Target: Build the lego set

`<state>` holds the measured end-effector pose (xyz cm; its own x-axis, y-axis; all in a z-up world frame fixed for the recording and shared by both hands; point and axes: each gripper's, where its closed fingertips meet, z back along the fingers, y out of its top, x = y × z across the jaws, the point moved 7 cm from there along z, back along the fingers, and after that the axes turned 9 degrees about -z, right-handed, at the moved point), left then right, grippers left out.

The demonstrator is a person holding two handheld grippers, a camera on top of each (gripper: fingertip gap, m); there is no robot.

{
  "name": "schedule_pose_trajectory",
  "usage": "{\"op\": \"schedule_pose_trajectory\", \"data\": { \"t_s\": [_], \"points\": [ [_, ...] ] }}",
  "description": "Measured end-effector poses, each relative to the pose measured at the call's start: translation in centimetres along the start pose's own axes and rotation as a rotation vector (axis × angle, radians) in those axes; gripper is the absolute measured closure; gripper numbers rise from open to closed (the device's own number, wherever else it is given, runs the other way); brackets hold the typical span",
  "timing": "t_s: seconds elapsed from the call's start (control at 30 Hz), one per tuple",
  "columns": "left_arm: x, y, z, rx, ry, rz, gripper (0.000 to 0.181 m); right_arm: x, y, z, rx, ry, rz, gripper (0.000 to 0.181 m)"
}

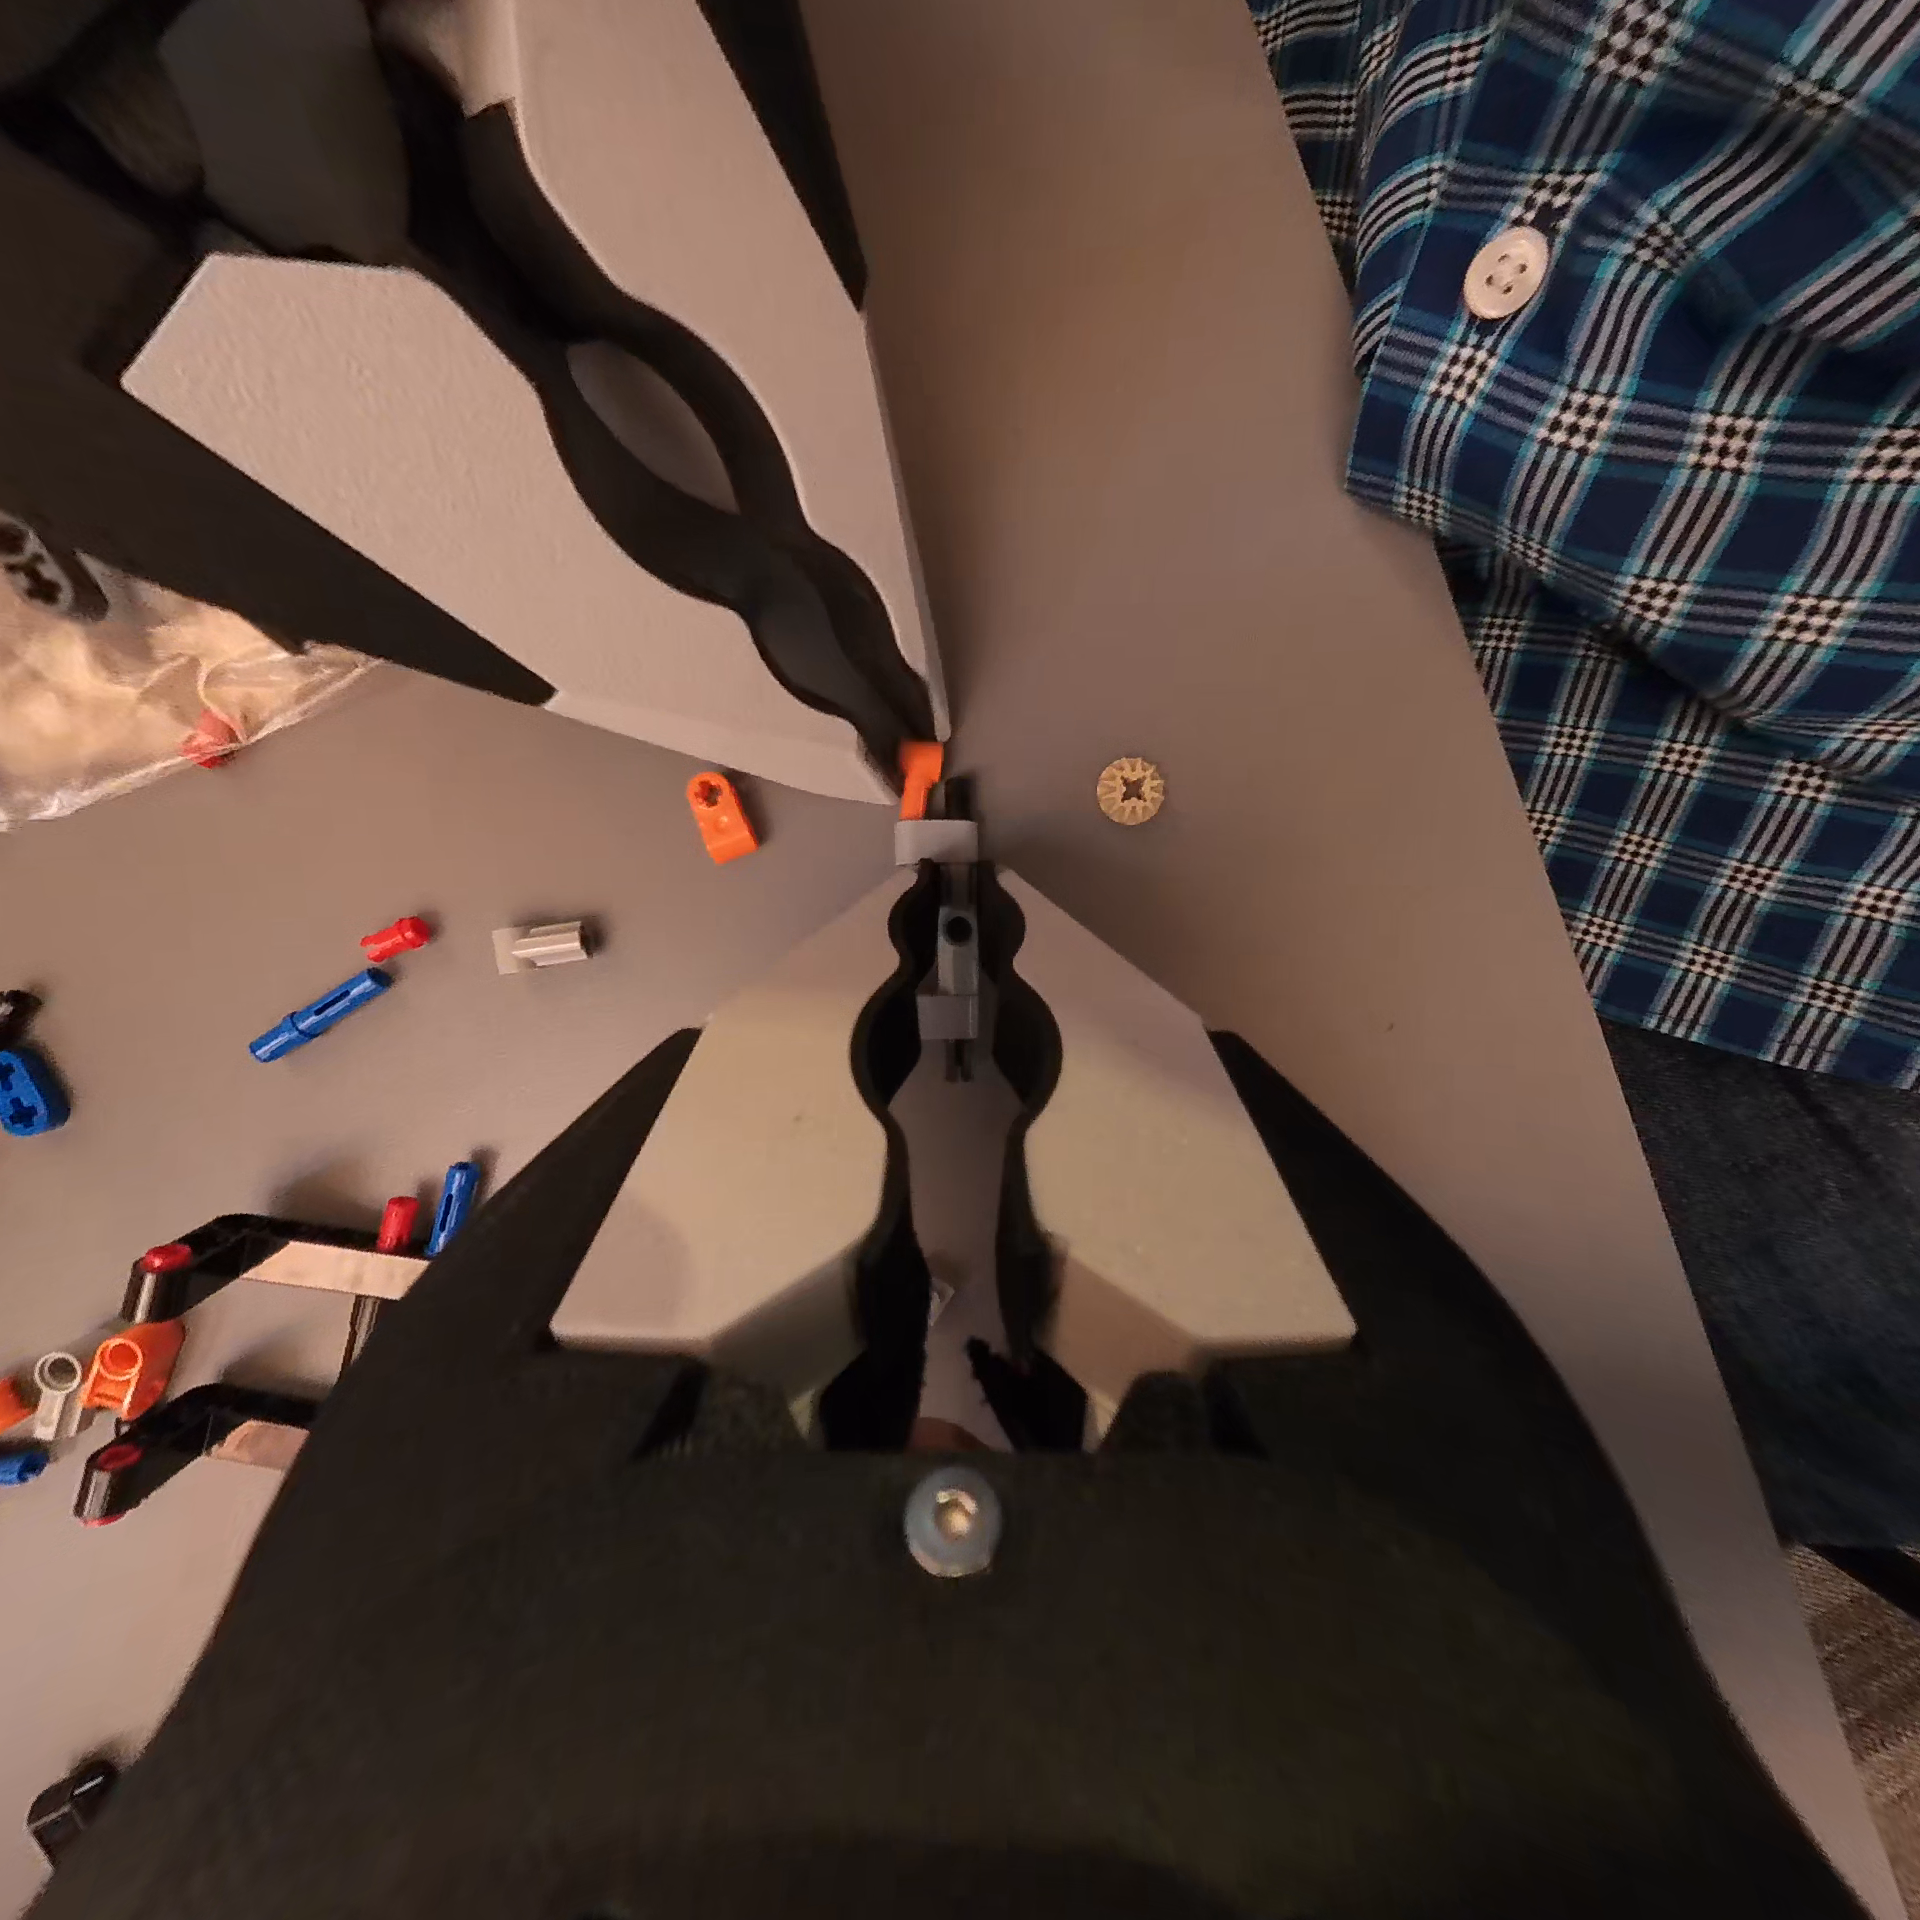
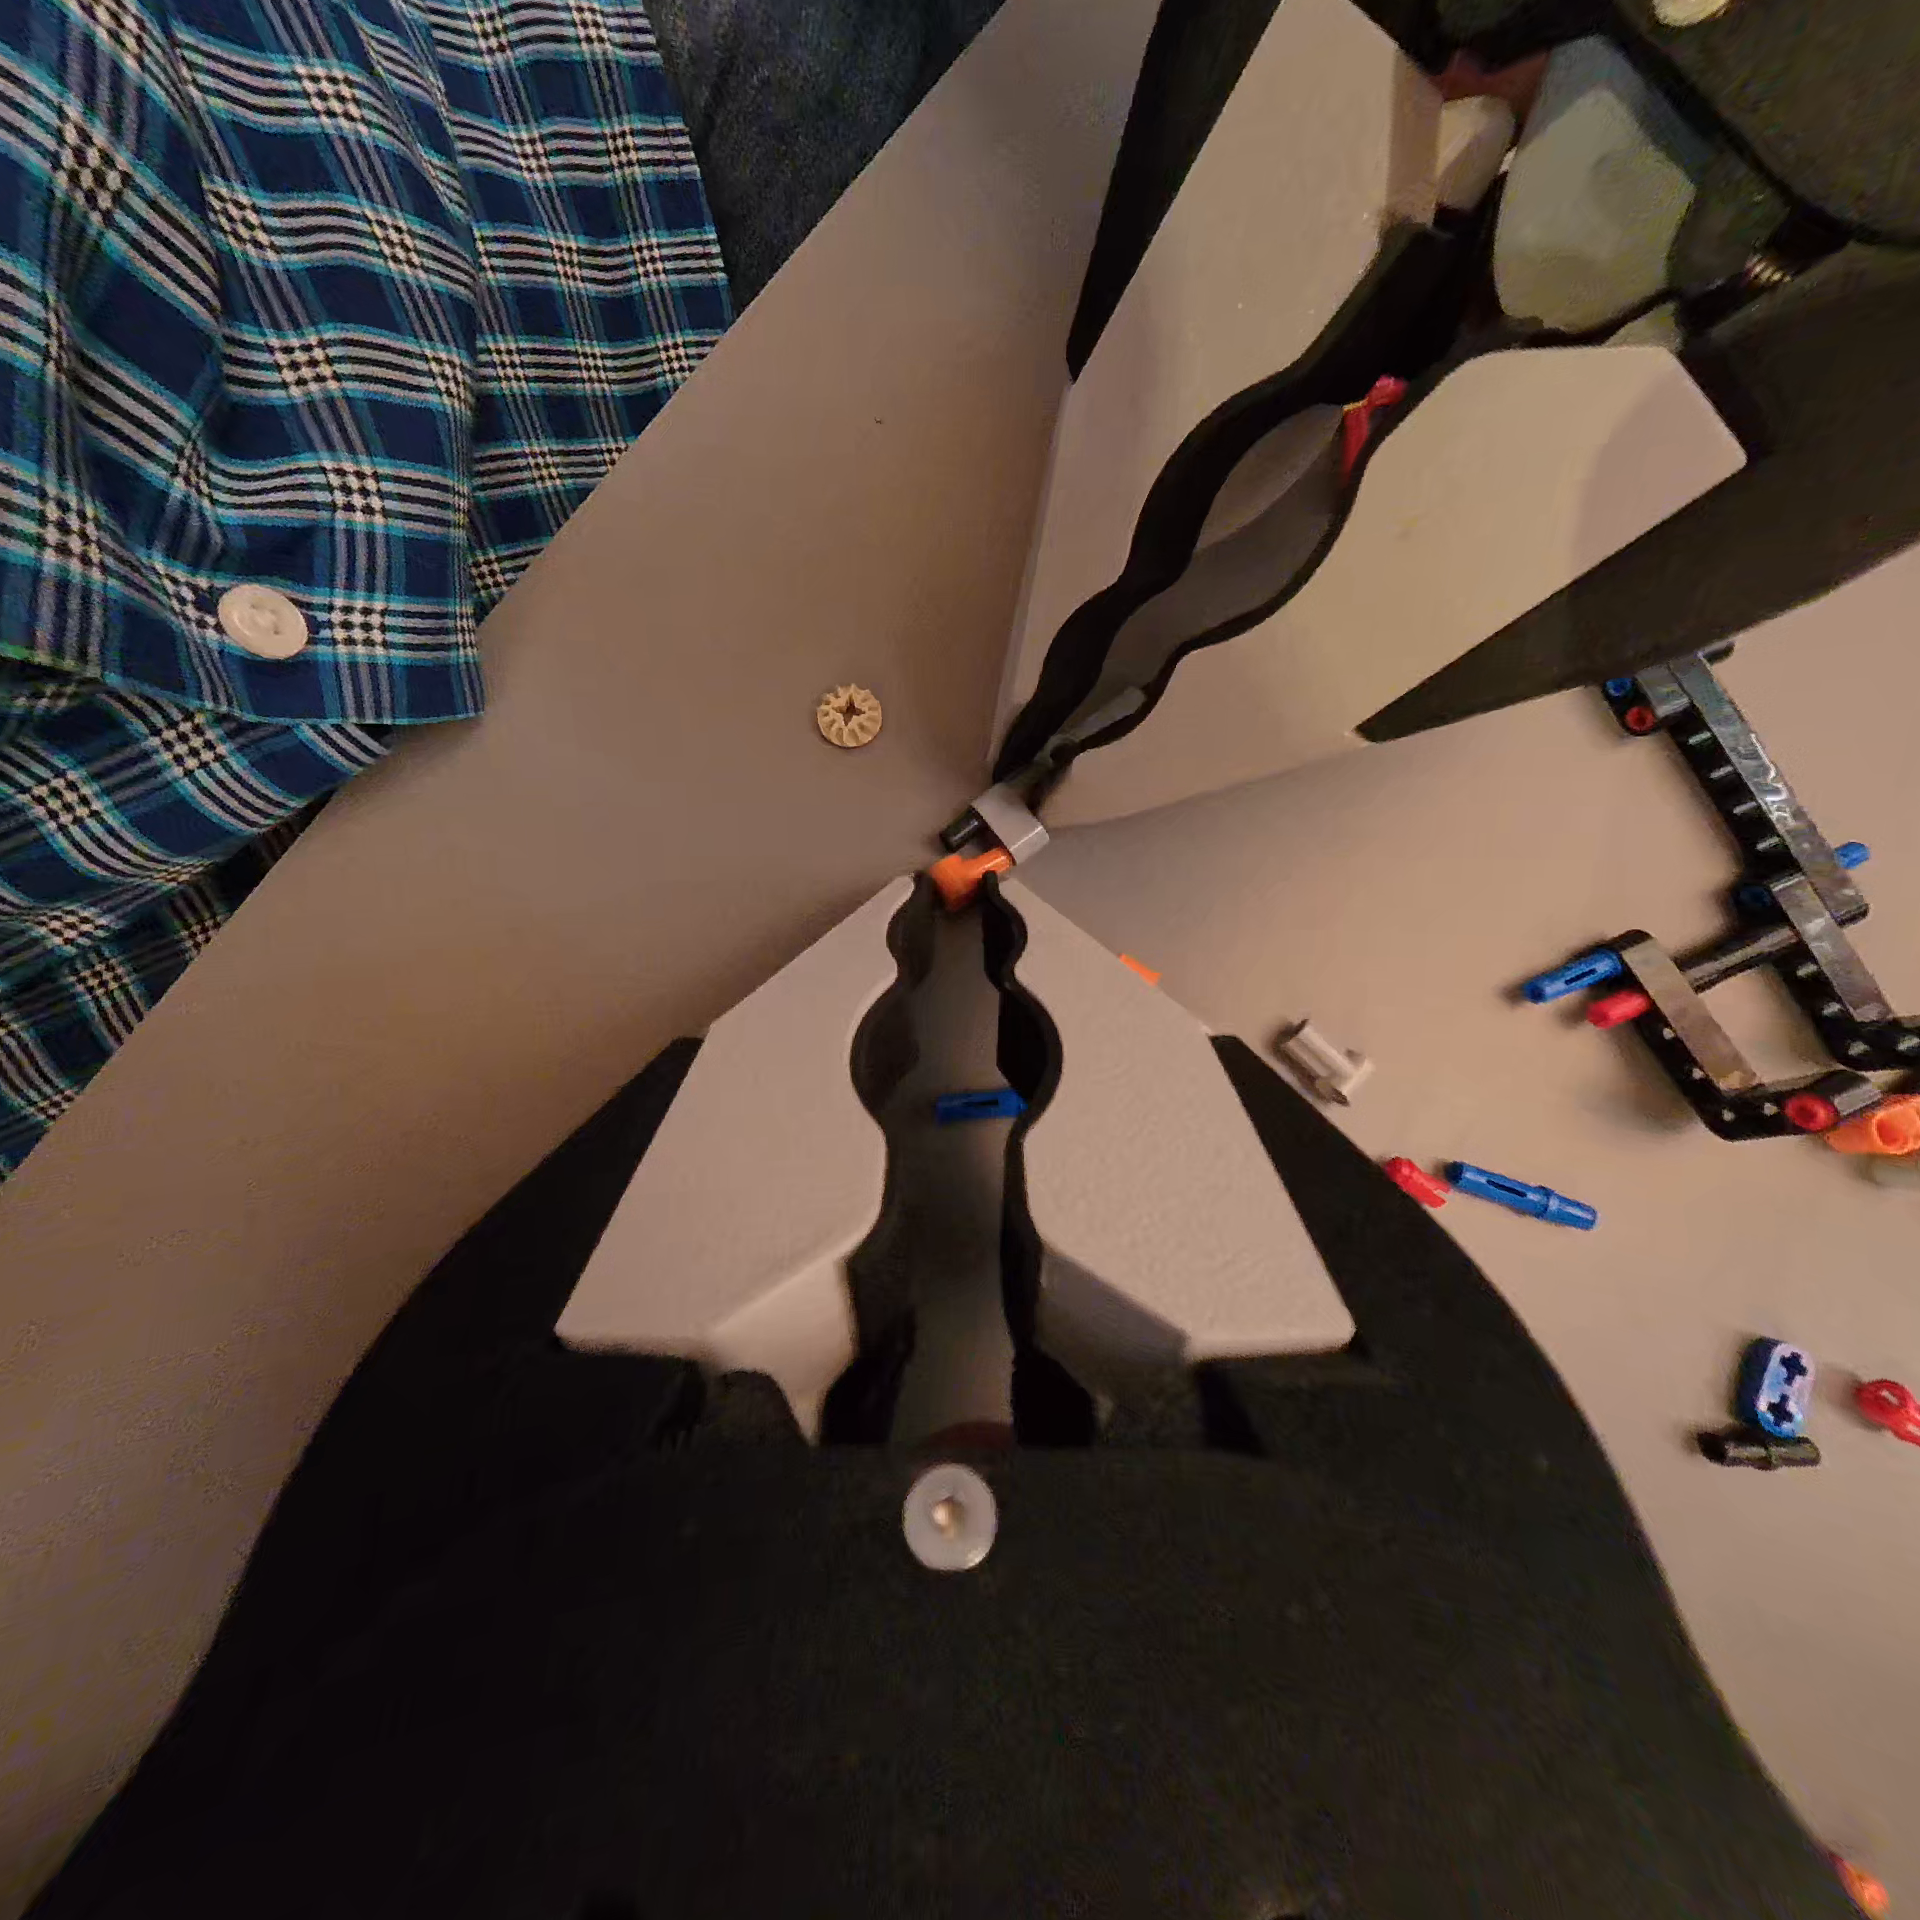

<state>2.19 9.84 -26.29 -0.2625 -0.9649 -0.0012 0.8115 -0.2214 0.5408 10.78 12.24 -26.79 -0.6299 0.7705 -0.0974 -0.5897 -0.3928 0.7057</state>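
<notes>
My left gripper is shut on a small sub-assembly: a black axle with grey connectors threaded on it. My right gripper is shut on an orange connector. In the left wrist view the right gripper comes in from the upper left with the orange connector right at the axle's tip. In the right wrist view the left gripper comes from the upper right, its grey connector and black axle end touching the orange piece. Both are held above the table.
On the grey table lie a tan gear, a loose orange connector, a grey piece, blue pins and red pins, a black beam frame and a plastic bag. A person's plaid shirt is beyond the table edge. Less than 4 cm separates the two grippers' tips.
</notes>
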Motion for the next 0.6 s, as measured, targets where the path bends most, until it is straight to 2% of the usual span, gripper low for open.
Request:
{"op": "schedule_pose_trajectory", "data": {
  "t_s": [0.3,0.6],
  "points": [
    [-0.03,-0.16,-0.03,0.028,-0.006,0.022,0.177,-0.59,-0.25,-0.08,0.041,-0.079,0.089,0.175],
    [0.0,-0.33,-0.09,0.053,0.001,0.039,0.177,-0.37,-0.32,-0.11,0.039,-0.058,0.123,0.176]
  ]
}}
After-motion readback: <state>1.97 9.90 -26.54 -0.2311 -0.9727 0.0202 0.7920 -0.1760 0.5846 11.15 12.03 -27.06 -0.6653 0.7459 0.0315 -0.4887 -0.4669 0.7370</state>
